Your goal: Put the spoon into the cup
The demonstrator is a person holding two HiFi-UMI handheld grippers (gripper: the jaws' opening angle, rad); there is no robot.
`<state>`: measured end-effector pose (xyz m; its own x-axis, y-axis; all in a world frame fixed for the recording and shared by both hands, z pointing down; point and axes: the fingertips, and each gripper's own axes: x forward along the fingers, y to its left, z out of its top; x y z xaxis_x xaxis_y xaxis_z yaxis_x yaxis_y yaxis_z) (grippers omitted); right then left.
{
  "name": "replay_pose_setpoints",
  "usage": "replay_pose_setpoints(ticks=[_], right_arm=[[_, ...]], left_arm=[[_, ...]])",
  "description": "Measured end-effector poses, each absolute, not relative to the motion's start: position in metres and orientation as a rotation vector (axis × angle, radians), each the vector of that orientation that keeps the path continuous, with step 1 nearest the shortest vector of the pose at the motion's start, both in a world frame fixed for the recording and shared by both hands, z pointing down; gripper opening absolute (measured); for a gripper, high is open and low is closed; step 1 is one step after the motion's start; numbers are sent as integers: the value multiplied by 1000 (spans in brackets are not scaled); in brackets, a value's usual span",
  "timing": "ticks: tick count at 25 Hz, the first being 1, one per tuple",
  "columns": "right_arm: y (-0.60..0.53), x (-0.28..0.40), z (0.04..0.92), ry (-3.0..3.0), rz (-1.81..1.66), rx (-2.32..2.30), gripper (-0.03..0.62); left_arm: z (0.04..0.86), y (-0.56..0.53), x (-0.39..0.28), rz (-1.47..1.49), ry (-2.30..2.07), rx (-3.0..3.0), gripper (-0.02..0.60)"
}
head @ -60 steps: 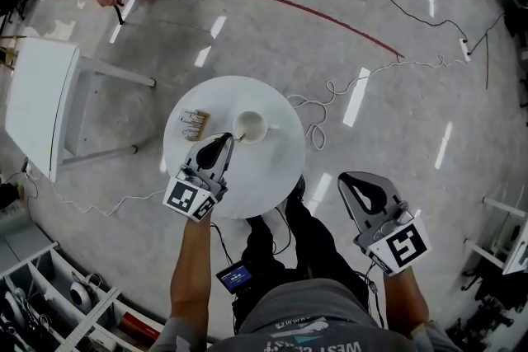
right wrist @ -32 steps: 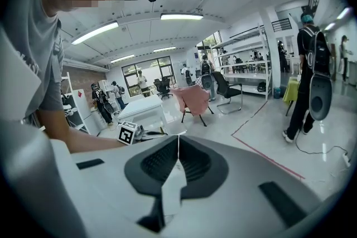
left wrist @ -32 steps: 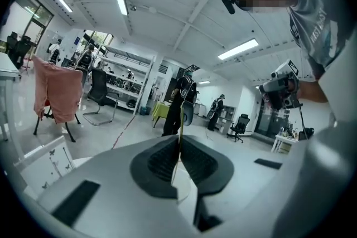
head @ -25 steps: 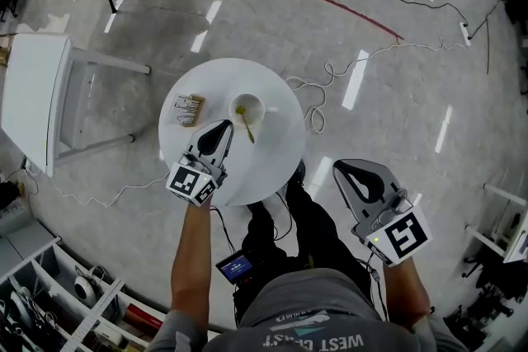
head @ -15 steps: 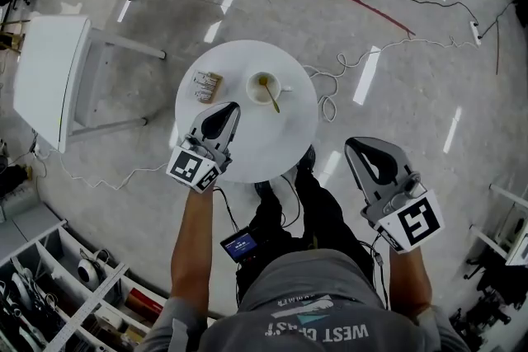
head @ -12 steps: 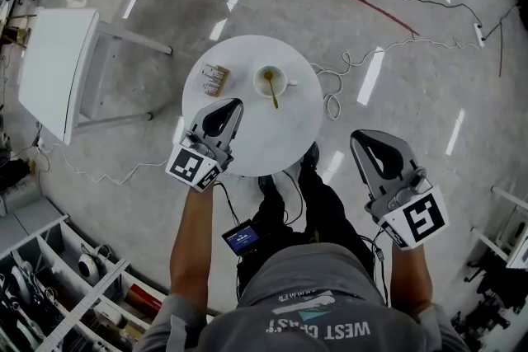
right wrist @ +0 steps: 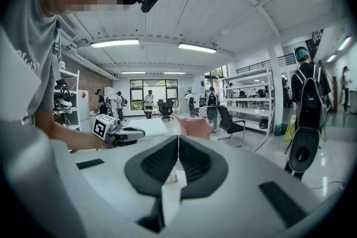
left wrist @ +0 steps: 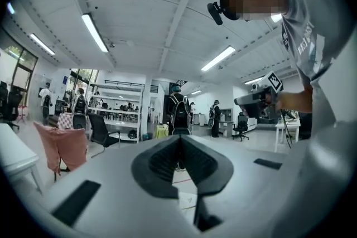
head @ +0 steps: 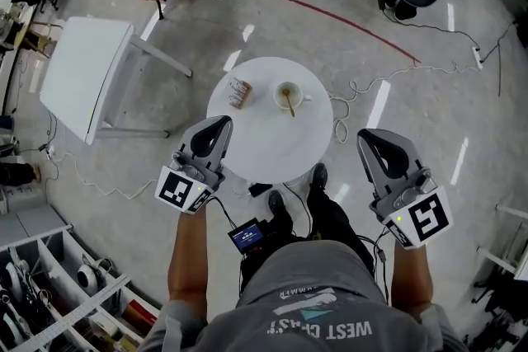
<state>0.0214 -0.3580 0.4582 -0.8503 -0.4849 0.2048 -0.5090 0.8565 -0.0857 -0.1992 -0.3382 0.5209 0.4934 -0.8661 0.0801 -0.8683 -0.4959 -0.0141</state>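
- Resting inside cup on counter: spoon.
- Left tongs and right tongs: pressed together, empty, well short of cup.
- Task looks done; next move only needs staying clear.

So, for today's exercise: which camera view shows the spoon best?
The head view: seen from above, the spoon stands in the white cup on the round table. The left gripper view and right gripper view look out into the room past their own shut jaws; neither shows the spoon.
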Motion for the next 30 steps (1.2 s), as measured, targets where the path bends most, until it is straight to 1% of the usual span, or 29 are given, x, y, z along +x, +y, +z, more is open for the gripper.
replay_pose_setpoints(ticks=[5, 14, 19, 30], right_arm=[[-322, 7, 418, -2890, 78, 816, 3], [-272, 10, 342, -2932, -7, 843, 3], [-268, -1, 327, -2973, -60, 847, 3], [-234, 0, 304, -3008, -192, 823, 2]], left_arm=[[465, -292, -225, 91, -1625, 2763, 2], [363, -213, -237, 110, -1687, 2795, 3], [338, -196, -246, 85, -1708, 2833, 2], [297, -148, -235, 37, -1744, 2938, 2]])
